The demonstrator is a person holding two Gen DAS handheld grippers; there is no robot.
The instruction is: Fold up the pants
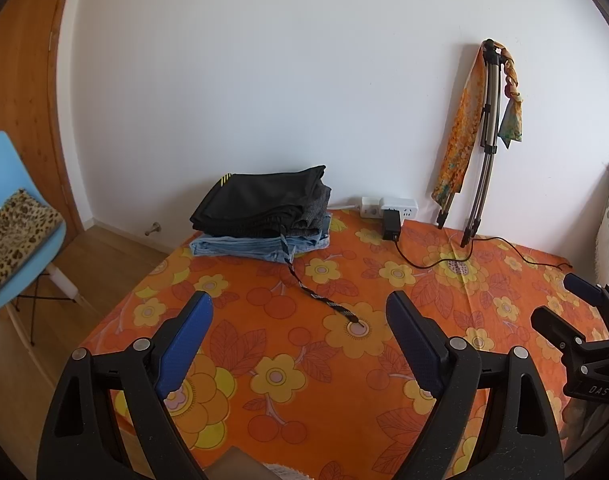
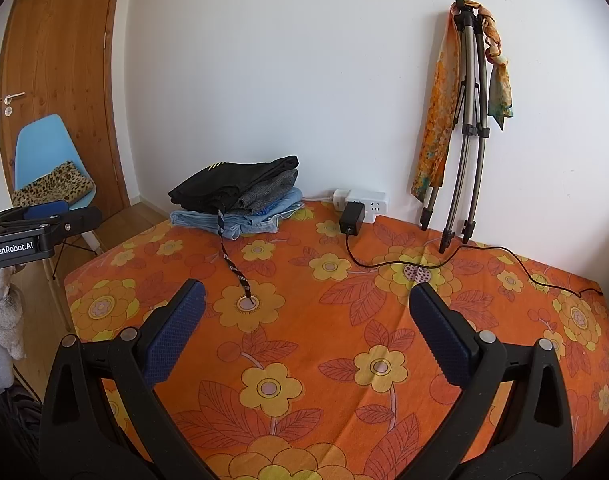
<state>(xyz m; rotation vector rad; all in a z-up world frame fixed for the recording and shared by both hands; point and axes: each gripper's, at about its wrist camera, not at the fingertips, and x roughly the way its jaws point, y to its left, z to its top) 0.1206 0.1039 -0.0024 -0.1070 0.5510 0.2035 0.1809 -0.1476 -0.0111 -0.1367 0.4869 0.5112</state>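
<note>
Left claw and right claw are both hovering spread wide, gripping nothing. Folded pants stack is sitting at the worktop's far edge, its drawstring trailing forward

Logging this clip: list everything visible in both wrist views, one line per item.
folded pants stack: one pile, black on grey on blue denim, table's far left
drawstring: 1, black-white, trailing from stack
tablecloth: 1, orange floral, covering table
power strip: 1, white, by wall
adapter: 1, black, plugged in, cable running right
tripod: 1, folded, leaning on wall
scarf: orange, draped on tripod
chair: 1, blue, leopard cushion
door: wooden
left gripper: open, empty
right gripper: open, empty
</note>
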